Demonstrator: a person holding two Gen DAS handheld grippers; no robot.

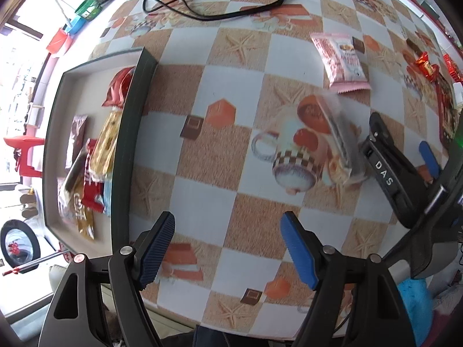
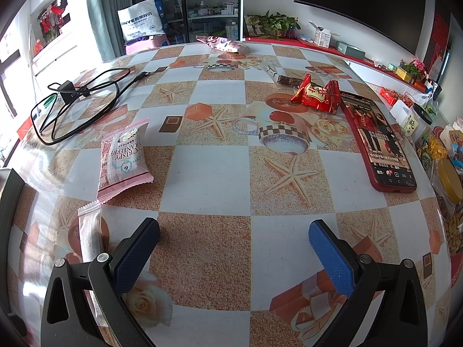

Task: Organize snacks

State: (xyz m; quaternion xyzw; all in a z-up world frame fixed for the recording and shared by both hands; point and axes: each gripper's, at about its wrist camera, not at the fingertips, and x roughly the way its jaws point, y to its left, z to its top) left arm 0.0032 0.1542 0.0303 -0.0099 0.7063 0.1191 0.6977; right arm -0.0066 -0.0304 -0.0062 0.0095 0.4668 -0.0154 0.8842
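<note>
Checkered tablecloth [image 1: 220, 156] with starfish and teacup prints covers the table in both views. From my left wrist camera, looking straight down, my left gripper [image 1: 227, 250] hangs over bare cloth near the table's near edge, jaws wide apart with nothing between them. To its left lies a dark-rimmed tray [image 1: 131, 156] already holding several snack packets [image 1: 92, 170], red, yellow and brown, heaped together. Farther right, a pink packet [image 1: 341, 60] lies flat on the cloth. Nearer than it, a slim white stick pack [image 1: 338, 136] lies blurred, just beside the tip of my right gripper [image 1: 402, 147], which enters from the right edge; I cannot tell whether they touch.

From my right wrist camera, tilted steeply down toward the far side of the table, my right gripper [image 2: 234, 256] has its jaws open and empty above the cloth. The stick pack [image 2: 91, 231] lies just left of the left finger [image 2: 136, 254], partly hidden under it. The pink packet [image 2: 124, 156] sits beyond it. Farther off lie a red candy [image 2: 315, 94], a dark bar [image 2: 288, 81], a floral bag [image 2: 222, 43], a red phone [image 2: 379, 141] at right and a black cable [image 2: 81, 107] at far left.
</note>
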